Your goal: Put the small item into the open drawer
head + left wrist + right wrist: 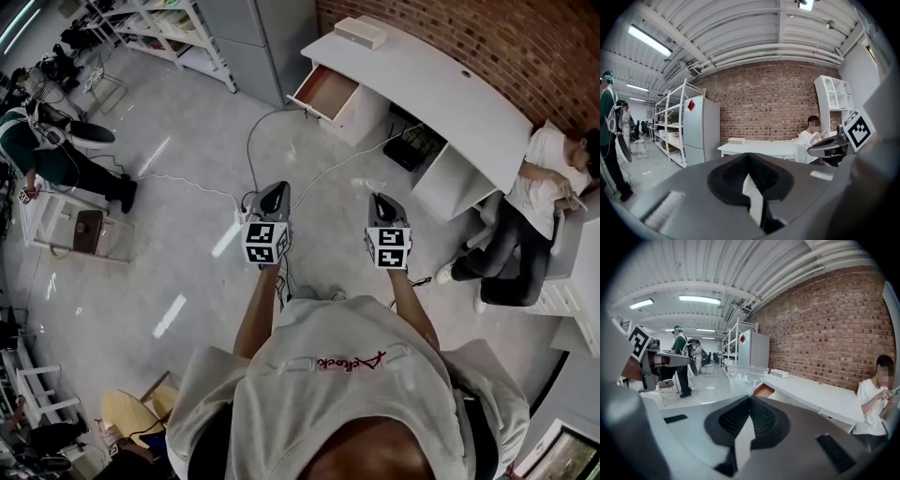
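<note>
Small item first: neither gripper carries one, and the only likely candidate I can spot is a white oblong box lying on the long white bench, at the end above the drawer and well apart from the person. The wood-lined open drawer sticks out from the bench front just beside it. The left gripper and the right gripper hang side by side over the grey floor, each with its black ribbed fingers pressed together on nothing. To my eye the task is only at the approach step; next the person would need to walk to the bench, spread one pair of fingers and pinch the box
</note>
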### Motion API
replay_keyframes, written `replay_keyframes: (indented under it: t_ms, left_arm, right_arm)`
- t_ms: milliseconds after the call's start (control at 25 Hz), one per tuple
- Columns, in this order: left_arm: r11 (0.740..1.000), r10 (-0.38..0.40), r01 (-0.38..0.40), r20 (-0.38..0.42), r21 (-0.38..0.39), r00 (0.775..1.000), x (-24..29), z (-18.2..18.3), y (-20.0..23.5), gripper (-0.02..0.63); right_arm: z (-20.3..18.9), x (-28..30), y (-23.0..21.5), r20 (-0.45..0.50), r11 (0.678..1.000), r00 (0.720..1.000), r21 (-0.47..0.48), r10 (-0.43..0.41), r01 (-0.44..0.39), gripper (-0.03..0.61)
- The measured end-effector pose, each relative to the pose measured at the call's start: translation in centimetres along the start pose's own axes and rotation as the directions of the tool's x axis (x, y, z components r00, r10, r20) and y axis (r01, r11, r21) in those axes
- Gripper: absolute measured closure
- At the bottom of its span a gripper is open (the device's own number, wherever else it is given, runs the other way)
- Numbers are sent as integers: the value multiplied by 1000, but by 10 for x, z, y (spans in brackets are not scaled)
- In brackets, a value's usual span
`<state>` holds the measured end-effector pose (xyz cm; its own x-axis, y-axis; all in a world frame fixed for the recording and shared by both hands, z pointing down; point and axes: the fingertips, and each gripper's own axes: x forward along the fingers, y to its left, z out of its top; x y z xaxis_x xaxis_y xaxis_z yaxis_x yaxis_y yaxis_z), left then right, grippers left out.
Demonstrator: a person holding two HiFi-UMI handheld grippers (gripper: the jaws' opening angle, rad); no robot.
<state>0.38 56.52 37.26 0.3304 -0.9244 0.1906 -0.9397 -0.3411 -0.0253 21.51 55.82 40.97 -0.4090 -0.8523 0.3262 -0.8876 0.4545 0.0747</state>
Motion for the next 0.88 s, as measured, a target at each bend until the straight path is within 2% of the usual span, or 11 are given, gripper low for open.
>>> replay_keyframes:
  t_ms: [440, 880]
  left_arm:
    - [1000, 6, -7, -26, -20, 1000, 34, -21, 9, 604]
    - [999, -21, 20, -12, -35, 1000, 126, -9, 68, 604]
  right_arm:
    - [-14, 34, -12, -27, 1000, 999, 1, 22, -22, 566]
    - [23, 131, -38, -21, 1000, 1000, -25, -3, 3, 566]
